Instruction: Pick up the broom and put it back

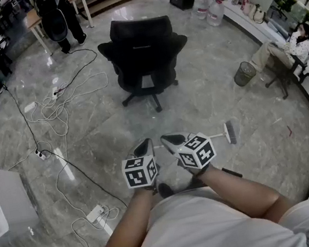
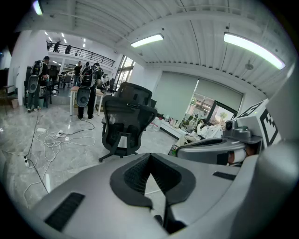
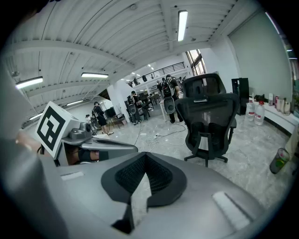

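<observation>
The person's white shirt (image 1: 219, 226) fills the bottom of the head view, and both bare forearms reach forward from it. Each hand carries a gripper with its marker cube on top, and the two sit close side by side, tilted down toward the floor. The left gripper (image 1: 144, 145) has its jaws pressed together at the tips, as the left gripper view shows (image 2: 149, 156), with nothing between them. The right gripper (image 1: 169, 140) is closed tip to tip in the same way (image 3: 145, 156) and is also empty.

The broom (image 1: 230, 132) lies flat on the grey marble floor (image 1: 85, 131) just beyond the grippers. Its thin pale handle runs sideways behind the right gripper, and its brush head points to the right. Neither gripper holds it.

Farther ahead stands a black office chair (image 1: 142, 51) on its wheeled base, also visible in both gripper views (image 2: 125, 123) (image 3: 208, 116). White and black cables (image 1: 52, 108) trail across the floor to the left of the chair, and a white box (image 1: 0, 201) sits at the left edge. A small mesh waste bin (image 1: 244, 73) stands to the right of the chair.
</observation>
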`<control>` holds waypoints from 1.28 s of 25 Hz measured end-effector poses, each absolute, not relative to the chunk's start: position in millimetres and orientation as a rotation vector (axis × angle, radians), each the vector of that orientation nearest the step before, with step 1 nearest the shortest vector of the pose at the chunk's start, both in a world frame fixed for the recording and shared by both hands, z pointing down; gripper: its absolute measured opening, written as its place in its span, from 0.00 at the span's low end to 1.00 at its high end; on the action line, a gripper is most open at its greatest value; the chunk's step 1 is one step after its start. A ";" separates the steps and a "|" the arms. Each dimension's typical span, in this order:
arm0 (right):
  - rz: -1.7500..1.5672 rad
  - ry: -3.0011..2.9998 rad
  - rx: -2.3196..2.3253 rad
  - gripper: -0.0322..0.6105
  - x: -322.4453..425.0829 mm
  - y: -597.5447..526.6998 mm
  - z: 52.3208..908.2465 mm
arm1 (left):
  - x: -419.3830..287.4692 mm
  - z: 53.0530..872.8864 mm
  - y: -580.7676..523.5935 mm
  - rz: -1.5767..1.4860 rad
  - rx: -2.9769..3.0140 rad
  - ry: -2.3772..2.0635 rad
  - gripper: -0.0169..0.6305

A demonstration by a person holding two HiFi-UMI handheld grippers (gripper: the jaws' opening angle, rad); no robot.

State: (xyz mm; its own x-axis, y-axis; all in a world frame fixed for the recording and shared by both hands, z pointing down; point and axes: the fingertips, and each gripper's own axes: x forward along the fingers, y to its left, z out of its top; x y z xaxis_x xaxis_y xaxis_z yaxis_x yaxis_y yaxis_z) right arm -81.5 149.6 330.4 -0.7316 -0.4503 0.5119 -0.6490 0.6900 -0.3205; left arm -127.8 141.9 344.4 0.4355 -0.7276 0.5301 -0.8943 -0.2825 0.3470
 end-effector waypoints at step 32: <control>0.623 -2.339 0.393 0.10 -18.5 54.1 436.8 | -92.2 418.5 66.5 0.349 1.800 -1.482 0.04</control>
